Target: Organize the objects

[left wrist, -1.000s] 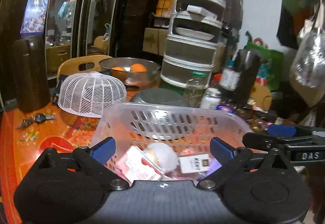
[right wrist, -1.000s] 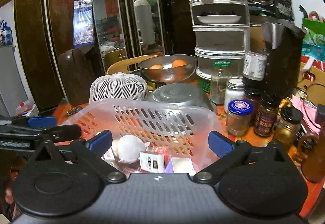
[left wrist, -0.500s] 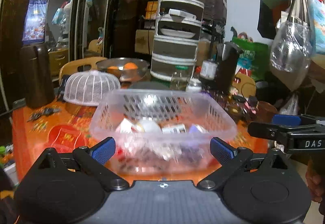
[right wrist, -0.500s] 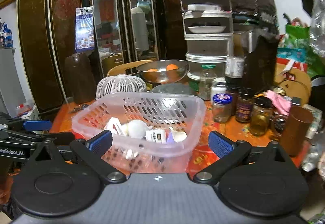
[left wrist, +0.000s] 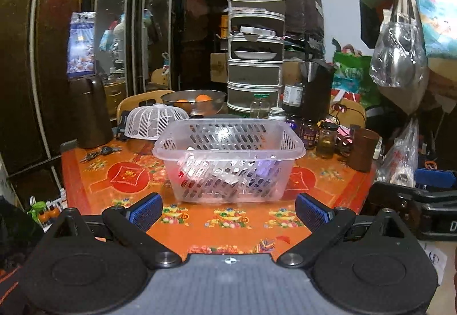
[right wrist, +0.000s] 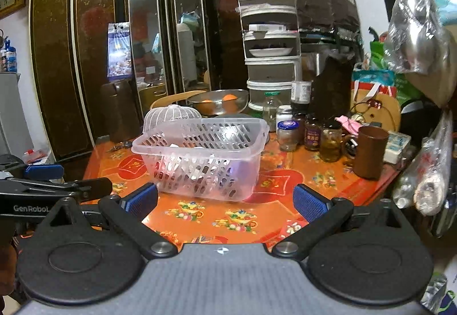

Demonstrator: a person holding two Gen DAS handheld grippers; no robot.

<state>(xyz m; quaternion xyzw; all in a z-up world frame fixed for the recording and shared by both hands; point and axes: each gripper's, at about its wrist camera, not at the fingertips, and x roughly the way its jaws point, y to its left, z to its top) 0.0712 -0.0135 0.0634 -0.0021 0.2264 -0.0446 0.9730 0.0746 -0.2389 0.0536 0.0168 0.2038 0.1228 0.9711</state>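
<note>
On the orange patterned table (left wrist: 120,186), a clear plastic basket (left wrist: 228,161) sat holding several small packets as the left gripper (left wrist: 228,210) and right gripper (right wrist: 225,202) hung spread wide and empty near its front edge. Both had pulled well back from the basket within a second, suggesting the sorting was finished or paused; any further move would call for a fresh approach.
</note>
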